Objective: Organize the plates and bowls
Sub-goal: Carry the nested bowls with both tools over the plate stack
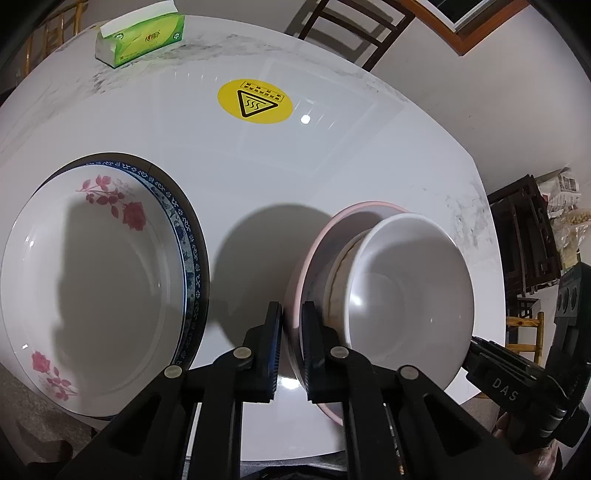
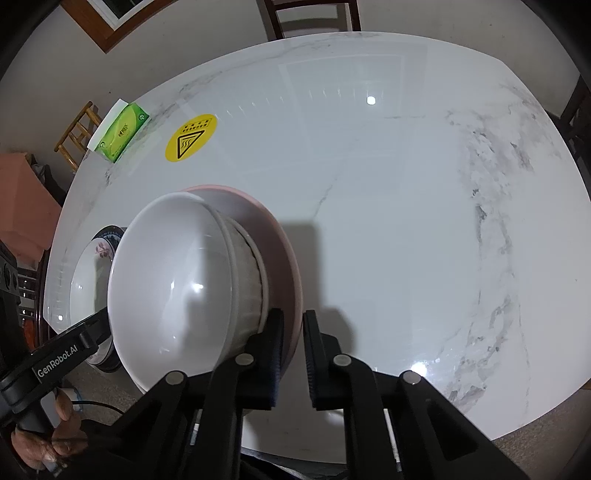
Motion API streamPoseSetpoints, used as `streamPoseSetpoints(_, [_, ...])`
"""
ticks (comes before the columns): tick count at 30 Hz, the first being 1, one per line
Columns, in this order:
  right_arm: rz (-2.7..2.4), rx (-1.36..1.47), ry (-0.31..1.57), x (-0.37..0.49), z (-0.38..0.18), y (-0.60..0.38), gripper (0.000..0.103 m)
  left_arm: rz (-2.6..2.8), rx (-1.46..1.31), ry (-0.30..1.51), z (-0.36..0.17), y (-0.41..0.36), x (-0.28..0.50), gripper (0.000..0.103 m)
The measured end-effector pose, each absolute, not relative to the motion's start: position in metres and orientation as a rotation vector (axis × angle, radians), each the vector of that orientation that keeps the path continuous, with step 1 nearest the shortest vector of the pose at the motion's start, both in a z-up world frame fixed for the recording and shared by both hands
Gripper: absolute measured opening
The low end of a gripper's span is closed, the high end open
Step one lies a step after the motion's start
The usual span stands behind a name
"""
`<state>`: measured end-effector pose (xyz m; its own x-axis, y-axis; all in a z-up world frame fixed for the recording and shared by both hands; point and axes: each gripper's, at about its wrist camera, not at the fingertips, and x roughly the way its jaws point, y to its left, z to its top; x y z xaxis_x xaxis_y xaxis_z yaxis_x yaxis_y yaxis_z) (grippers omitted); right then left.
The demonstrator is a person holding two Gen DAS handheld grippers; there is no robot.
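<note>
The pink-rimmed shallow ceramic plate (image 1: pixel 314 251) is pinched at opposite edges: its left rim by the left hand-held gripper (image 1: pixel 291 347), its right rim by the right hand-held gripper (image 2: pixel 293 354), both pressed together on the rim. The plate is on or just above the white marble-patterned counter (image 1: pixel 258 166), near its front edge; contact underneath cannot be told. Nested bowls are carried on it, topped by a white glossy round bowl (image 1: pixel 402 291).

For the step in hand, likely moving this stack toward the other plates, both grips are best kept level and raised together so the bowls are not tipped off. A steady matched lift is advised.

Counts: two plates are seen at the left, a white rose-printed plate (image 1: pixel 92 280) stacked on a blue-patterned plate (image 1: pixel 184 236), possibly with a darker one beneath. The pink plate makes three. At least two bowls are nested. One green tissue box (image 1: pixel 144 33) and one yellow round warning sticker (image 1: pixel 255 100) are present.
</note>
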<state>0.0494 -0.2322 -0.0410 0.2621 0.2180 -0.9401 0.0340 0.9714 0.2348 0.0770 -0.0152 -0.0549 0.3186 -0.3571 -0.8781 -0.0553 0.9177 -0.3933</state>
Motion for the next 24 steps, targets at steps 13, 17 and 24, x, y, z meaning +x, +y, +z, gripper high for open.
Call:
streamPoseSetpoints(13, [0.112,0.23,1.297,0.048,-0.0406,-0.2311,0.011,-0.204,-0.381,1.224,-0.0545,-0.0138,0.0766,0.006])
streamPoseSetpoints(17, [0.11,0.232,1.297,0.0483,-0.0406,-0.2305,0.011,-0.203,-0.38,1.224,-0.0544,-0.0141,0.0766,0.006])
streamPoseSetpoints(24, [0.103,0.231,1.3,0.0489,-0.0403,-0.2298,0.011,-0.206,-0.376,1.222,-0.0544,-0.0139,0.0769,0.006])
